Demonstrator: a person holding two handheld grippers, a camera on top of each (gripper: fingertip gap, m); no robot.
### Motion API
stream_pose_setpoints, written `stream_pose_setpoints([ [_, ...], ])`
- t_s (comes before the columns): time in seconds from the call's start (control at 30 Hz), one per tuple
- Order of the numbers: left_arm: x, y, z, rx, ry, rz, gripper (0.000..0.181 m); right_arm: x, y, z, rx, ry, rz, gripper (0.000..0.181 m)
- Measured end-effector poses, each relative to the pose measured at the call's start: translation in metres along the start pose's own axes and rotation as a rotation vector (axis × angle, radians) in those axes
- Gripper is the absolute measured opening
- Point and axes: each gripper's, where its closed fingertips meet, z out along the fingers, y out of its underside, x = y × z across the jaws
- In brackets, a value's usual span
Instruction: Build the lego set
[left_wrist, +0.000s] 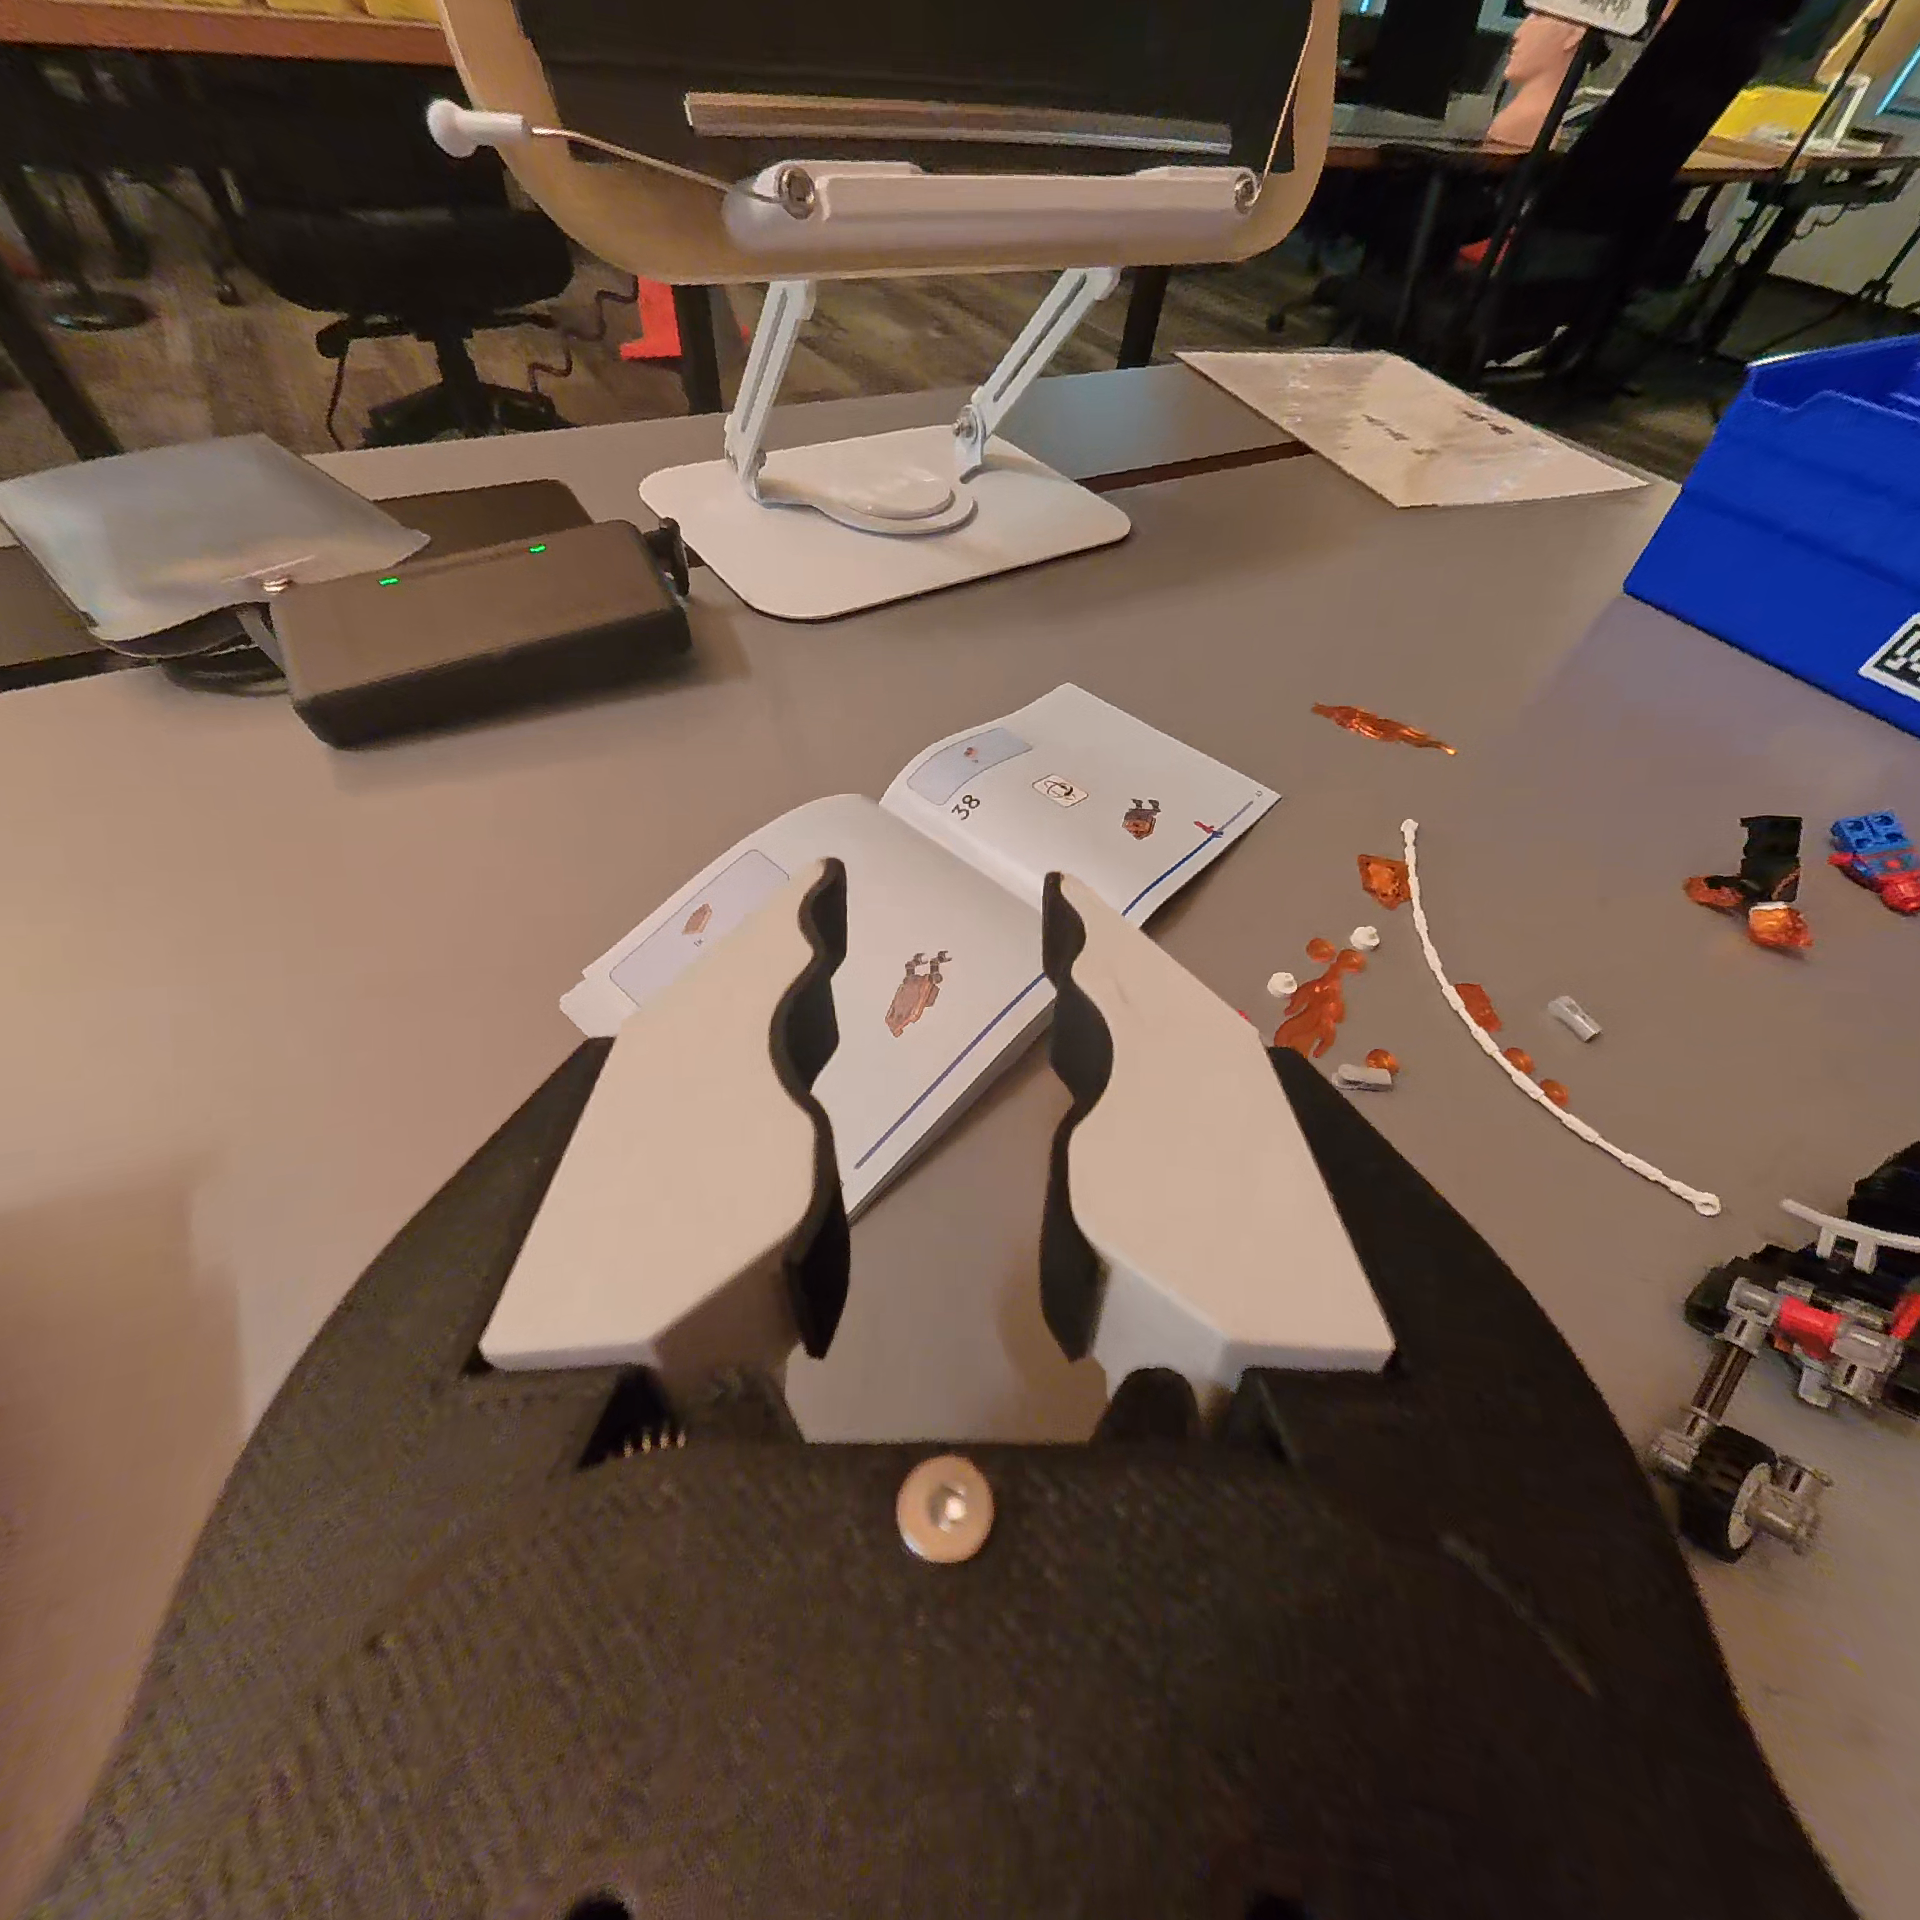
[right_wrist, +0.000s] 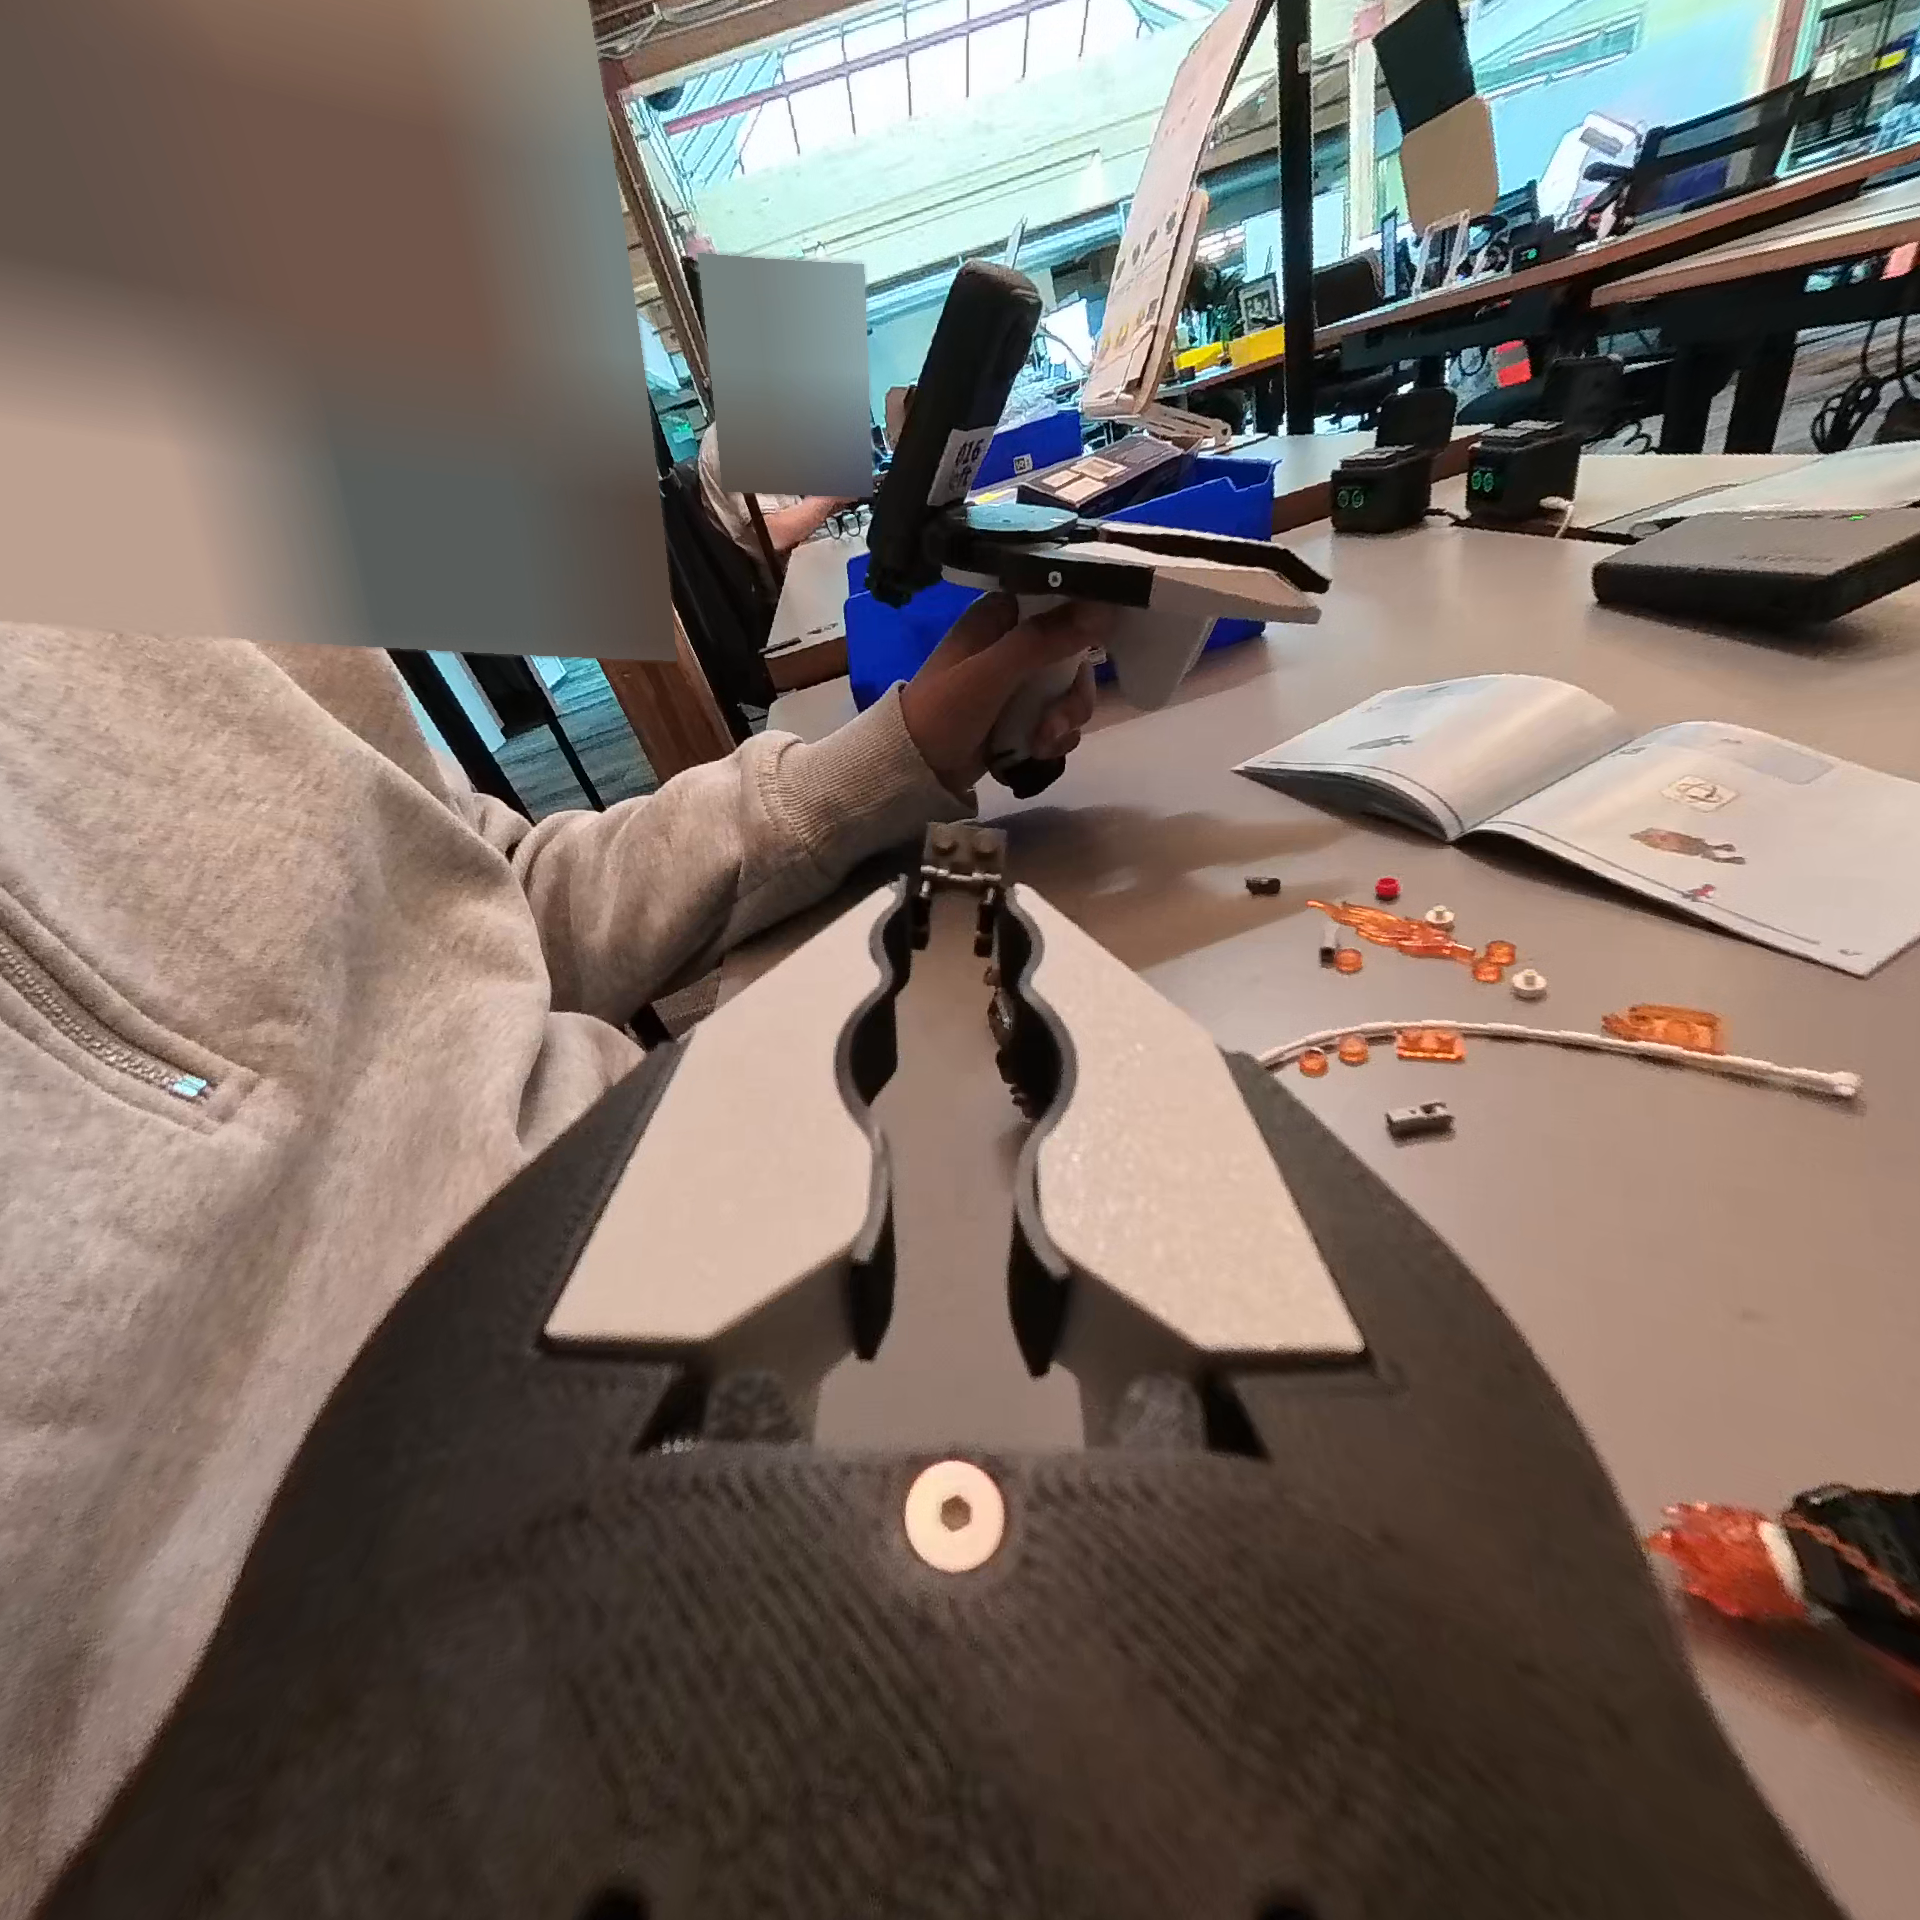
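While the right gripper (right_wrist: 951, 914) is pinching a small grey hinged Lego sub-assembly (right_wrist: 961, 862) at its tips, the left gripper (left_wrist: 940, 904) hovers empty, jaws apart, loose orange pieces (left_wrist: 1320, 1003) at its 2 o'clock.

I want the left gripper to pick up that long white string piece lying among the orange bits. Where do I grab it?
Judging by its pose, take the white string on the bare stretch near its far end, coming straight down with the left gripper and the fingers straddling it crosswise. It lies flat and thin, and orange studs crowd its middle.

Small grey lego assembly (right_wrist: 964, 883) clamped at tool (right_wrist: 958, 914) tips.
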Motion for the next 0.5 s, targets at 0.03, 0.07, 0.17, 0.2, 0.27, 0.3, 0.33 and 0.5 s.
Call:
stream_pose_setpoints([
  [0.03,0.000,0.000,0.000,-0.002,0.003,-0.002,0.036,0.000,0.000,0.000,-0.002,0.001,-0.001,0.013],
  [0.07,0.000,0.001,0.001,-0.005,0.005,-0.004,0.036,0.000,0.000,0.001,-0.003,0.002,-0.002,0.013],
  [0.17,-0.001,0.001,0.000,-0.004,-0.003,0.002,0.036,0.001,0.001,0.001,-0.005,0.006,-0.005,0.013],
  [0.2,-0.002,0.001,0.000,-0.003,-0.011,0.004,0.035,0.001,0.001,0.001,-0.005,0.007,-0.005,0.013],
  [0.27,-0.004,0.001,0.000,-0.005,-0.022,-0.001,0.034,0.001,0.001,0.001,-0.006,0.010,-0.007,0.013],
  [0.3,-0.005,0.001,0.000,-0.007,-0.025,-0.005,0.034,0.001,0.001,0.001,-0.008,0.013,-0.009,0.013],
  [0.33,-0.006,0.002,0.000,-0.007,-0.028,-0.009,0.034,0.001,0.001,0.002,-0.011,0.015,-0.012,0.013],
  [0.5,-0.010,0.001,-0.002,-0.002,-0.044,-0.025,0.032,0.002,0.004,0.003,-0.025,0.021,-0.022,0.013],
])
